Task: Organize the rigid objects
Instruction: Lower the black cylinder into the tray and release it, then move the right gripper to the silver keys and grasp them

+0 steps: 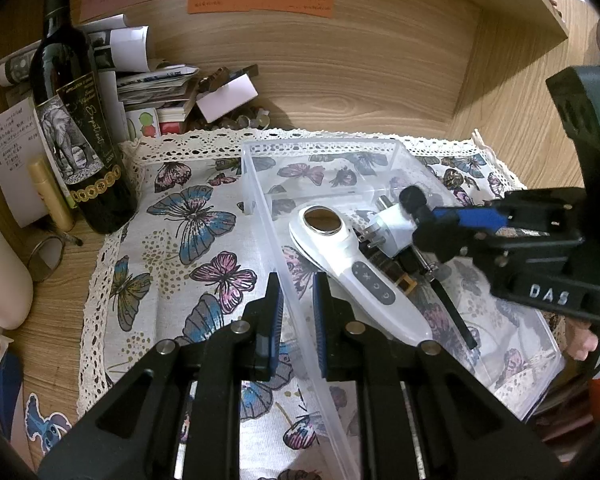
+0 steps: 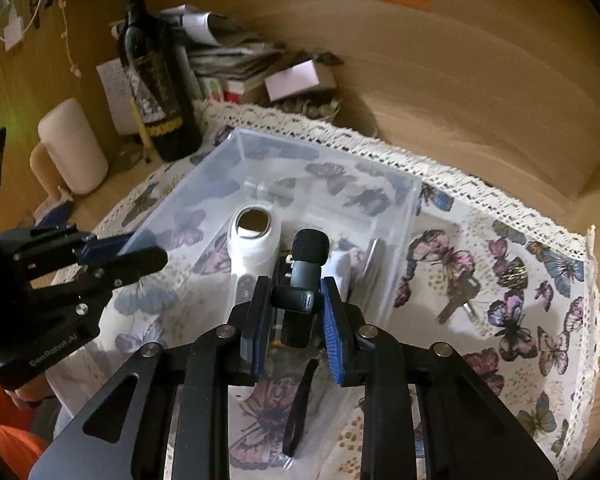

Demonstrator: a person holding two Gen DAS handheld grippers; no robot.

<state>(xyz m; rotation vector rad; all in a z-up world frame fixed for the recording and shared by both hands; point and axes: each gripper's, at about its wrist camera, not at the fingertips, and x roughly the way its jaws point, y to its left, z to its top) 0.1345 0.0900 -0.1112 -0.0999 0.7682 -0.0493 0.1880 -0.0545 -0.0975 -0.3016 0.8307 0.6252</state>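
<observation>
My left gripper (image 1: pixel 296 308) is clamped on the near wall of the clear plastic storage bin (image 1: pixel 260 204). My right gripper (image 2: pixel 294 312) pinches a small black clip-on microphone with a foam tip (image 2: pixel 306 264) above the bin, over the white handheld device (image 1: pixel 352 264) inside. Only the right wrist view shows metal keys (image 2: pixel 458 300) on the butterfly cloth (image 2: pixel 540 280) beside the bin.

Warm dim light, fisheye-bent edges, right view motion-blurred.
</observation>
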